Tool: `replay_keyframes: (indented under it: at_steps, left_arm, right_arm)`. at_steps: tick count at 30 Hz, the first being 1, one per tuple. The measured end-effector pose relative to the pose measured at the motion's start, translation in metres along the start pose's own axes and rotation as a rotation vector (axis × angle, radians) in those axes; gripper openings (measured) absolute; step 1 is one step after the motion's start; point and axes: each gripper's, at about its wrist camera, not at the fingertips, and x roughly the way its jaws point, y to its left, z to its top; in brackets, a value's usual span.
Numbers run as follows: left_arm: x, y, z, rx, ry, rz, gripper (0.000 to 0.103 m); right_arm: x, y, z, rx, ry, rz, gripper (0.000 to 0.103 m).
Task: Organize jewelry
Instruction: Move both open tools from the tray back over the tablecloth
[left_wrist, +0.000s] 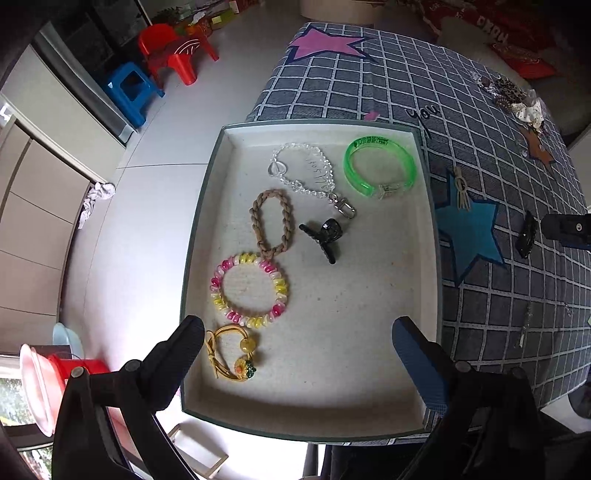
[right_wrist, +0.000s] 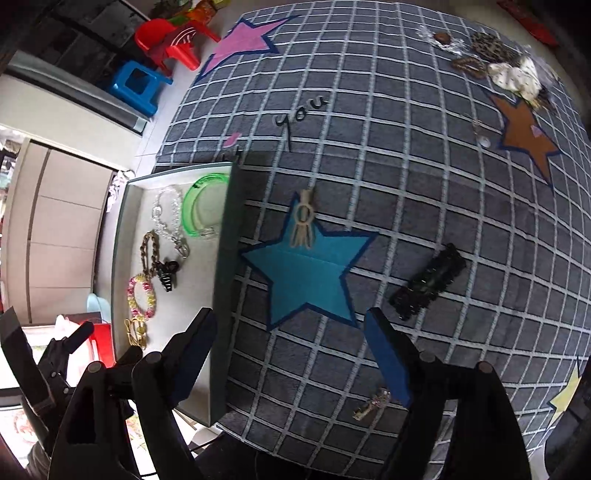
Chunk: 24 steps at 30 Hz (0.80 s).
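A shallow box (left_wrist: 430, 258) with a pale lining sits at the table's left edge. In it lie a green bangle (left_wrist: 380, 166), a clear bead chain (left_wrist: 306, 173), a brown braided loop (left_wrist: 273, 225), a black claw clip (left_wrist: 325, 234), a pink-and-yellow coil bracelet (left_wrist: 249, 291) and a gold cord piece (left_wrist: 232, 356). My left gripper (left_wrist: 297, 341) hangs open above the box, nothing between its fingers. My right gripper (right_wrist: 291, 354) is open over the cloth beside the box (right_wrist: 221, 295), also holding nothing. A black barrette (right_wrist: 428, 282), a beige tassel (right_wrist: 304, 218) and a small metal clip (right_wrist: 371, 404) lie on the cloth.
The table wears a grey checked cloth (right_wrist: 406, 166) with star patches. A heap of hair accessories (right_wrist: 506, 66) lies at the far right corner. Red chairs (left_wrist: 173, 51) and a blue stool (left_wrist: 129, 88) stand on the floor to the left, and a red tub (left_wrist: 77, 369) sits near the box.
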Motion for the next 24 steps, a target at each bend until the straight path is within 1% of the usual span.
replay_keyframes:
  at_steps: [2, 8, 13, 15, 18, 21, 24]
  left_arm:
    - [-0.002, -0.009, 0.003, 0.028, -0.001, -0.036, 0.103]
    - [-0.014, -0.046, 0.012, 0.113, -0.018, -0.094, 0.103]
    - [-0.024, -0.08, 0.014, 0.159, -0.027, -0.109, 0.103]
    - [-0.027, -0.095, 0.012, 0.174, -0.029, -0.112, 0.103]
    - [-0.03, -0.117, 0.007, 0.188, -0.02, -0.119, 0.103]
    - [-0.029, -0.14, -0.001, 0.201, -0.005, -0.104, 0.103]
    - [-0.026, -0.158, -0.01, 0.185, 0.02, -0.103, 0.103]
  right_arm:
    - [-0.005, -0.021, -0.005, 0.052, -0.006, -0.02, 0.084]
    - [-0.019, -0.073, -0.027, 0.199, -0.023, -0.068, 0.084]
    - [-0.026, -0.097, -0.035, 0.225, -0.02, -0.076, 0.084]
    - [-0.026, -0.103, -0.033, 0.212, -0.015, -0.072, 0.084]
    - [-0.027, -0.109, -0.03, 0.157, -0.007, -0.074, 0.084]
    - [-0.03, -0.117, -0.028, 0.072, -0.006, -0.084, 0.084]
    - [-0.03, -0.125, -0.028, -0.019, 0.01, -0.105, 0.084]
